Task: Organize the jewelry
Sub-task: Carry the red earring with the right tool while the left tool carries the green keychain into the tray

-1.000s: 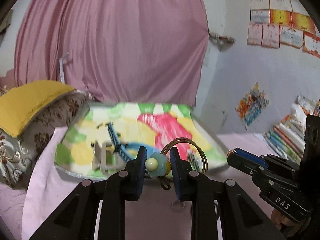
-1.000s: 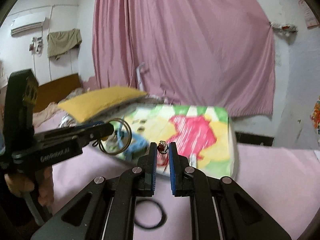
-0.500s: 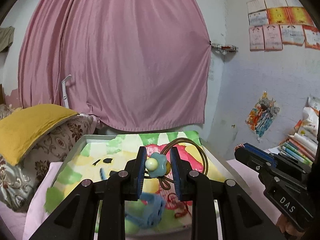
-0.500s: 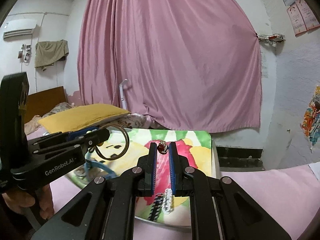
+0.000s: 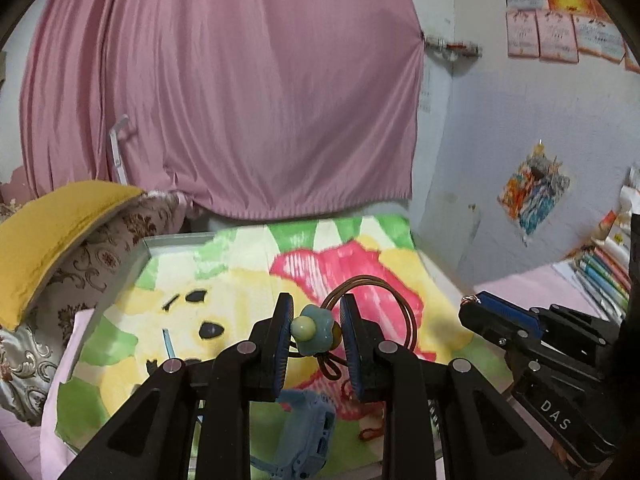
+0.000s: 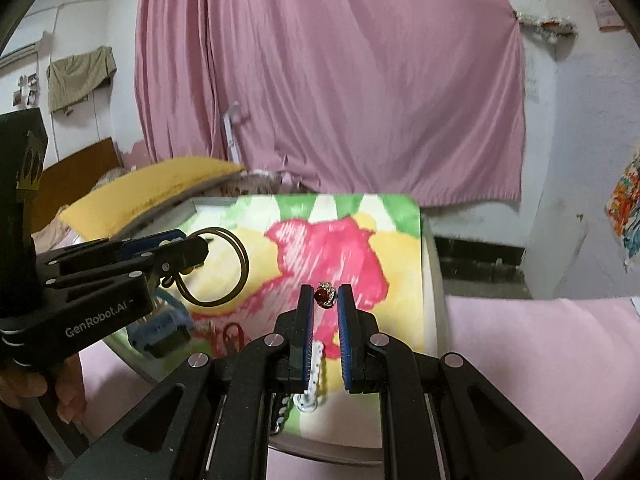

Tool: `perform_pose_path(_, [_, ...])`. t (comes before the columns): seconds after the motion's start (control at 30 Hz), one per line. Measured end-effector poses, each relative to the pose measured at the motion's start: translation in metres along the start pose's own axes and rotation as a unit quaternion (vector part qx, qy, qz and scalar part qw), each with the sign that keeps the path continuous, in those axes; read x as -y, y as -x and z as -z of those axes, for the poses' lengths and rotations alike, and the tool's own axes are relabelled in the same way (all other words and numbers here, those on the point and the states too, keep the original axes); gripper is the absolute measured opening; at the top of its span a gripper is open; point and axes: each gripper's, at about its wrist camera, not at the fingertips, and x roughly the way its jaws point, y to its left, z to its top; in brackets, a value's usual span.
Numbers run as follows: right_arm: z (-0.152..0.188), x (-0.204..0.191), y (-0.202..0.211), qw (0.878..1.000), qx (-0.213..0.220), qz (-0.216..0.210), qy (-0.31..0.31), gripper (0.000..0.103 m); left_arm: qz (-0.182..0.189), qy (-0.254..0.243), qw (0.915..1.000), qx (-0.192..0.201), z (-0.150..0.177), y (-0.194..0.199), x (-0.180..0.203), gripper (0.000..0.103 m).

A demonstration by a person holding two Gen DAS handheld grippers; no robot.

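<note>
tray [image 6: 430,264], blue watch [image 5: 308,440], white bracelet [image 6: 314,376]

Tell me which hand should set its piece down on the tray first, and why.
Probably the right. Its tongs pinch a small red-stone ring directly over bare tray lining. The left tongs hold a flower hair tie above the blue watch, a more cluttered spot.

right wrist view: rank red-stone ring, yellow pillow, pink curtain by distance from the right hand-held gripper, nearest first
1. Red-stone ring: pinched at the tips of the right hand-held gripper.
2. Yellow pillow: left, beyond the tray's far corner.
3. Pink curtain: against the back wall, farthest.
</note>
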Motion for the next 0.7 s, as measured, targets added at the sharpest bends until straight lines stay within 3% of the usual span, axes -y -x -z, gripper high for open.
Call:
perform_pose_path(0.33, [0.007,0.013,-0.027,0.996,-0.074,-0.039,-0.023,0.01,-0.018,-0.03,0.997,-0.07,0.008,-0.022,0.005,0.023])
perform_pose_path(0.7, [0.013,0.019,-0.045,0.99,-0.118,-0.059,-0.047,0.01,-0.031,-0.047,0.9937,-0.097,0.011,-0.03,0.008,0.023])
